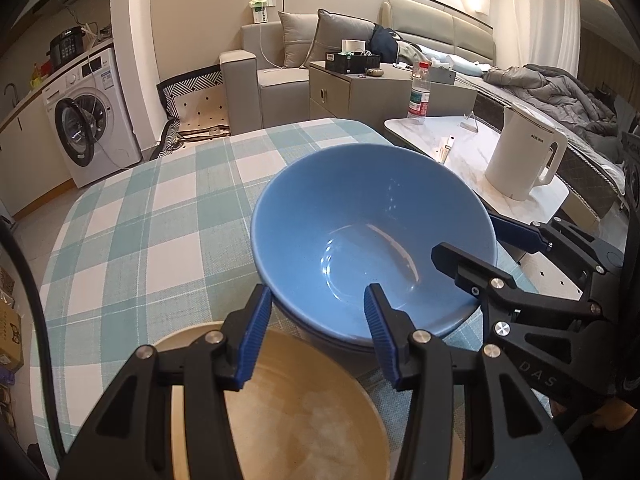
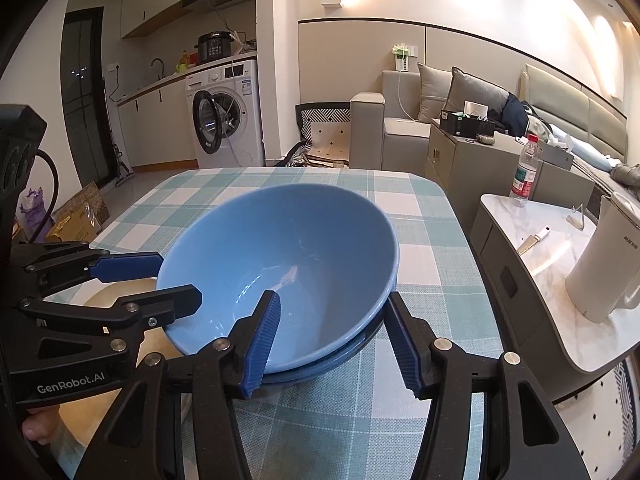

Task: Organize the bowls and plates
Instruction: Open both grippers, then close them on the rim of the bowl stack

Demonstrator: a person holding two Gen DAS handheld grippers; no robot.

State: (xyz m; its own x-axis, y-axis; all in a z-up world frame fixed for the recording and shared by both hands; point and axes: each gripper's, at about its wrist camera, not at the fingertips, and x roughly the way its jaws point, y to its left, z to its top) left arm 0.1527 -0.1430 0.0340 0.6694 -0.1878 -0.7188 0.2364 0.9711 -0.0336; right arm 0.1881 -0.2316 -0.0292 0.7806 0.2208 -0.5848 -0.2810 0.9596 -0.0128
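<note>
In the right wrist view we have the right gripper astride the near rim of the blue bowl, jaws released, pads clear of it. The bowl is nested in another at frame centre. Our left gripper straddles its rim, unclenched, above the tan plate.
</note>
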